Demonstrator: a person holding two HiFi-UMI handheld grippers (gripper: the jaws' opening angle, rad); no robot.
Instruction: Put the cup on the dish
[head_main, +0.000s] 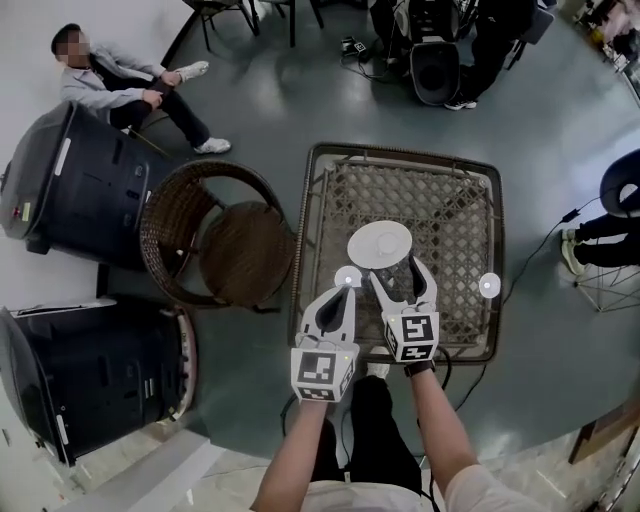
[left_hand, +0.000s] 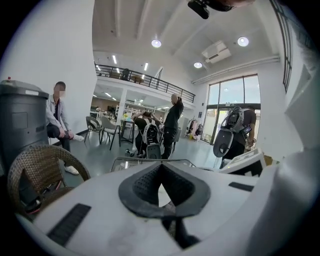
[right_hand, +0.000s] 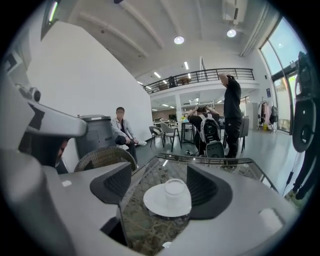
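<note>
Cup (right_hand: 174, 187) stands on dish (right_hand: 159, 204); right gripper (right_hand: 160, 175) jaws spread apart, clear of it; left gripper (left_hand: 160, 167) jaws clenched, empty.

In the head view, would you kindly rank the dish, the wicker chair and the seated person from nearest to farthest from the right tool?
1. The dish, just ahead of the right tool, on the table.
2. The wicker chair, left of the table.
3. The seated person, far off at the upper left.
</note>
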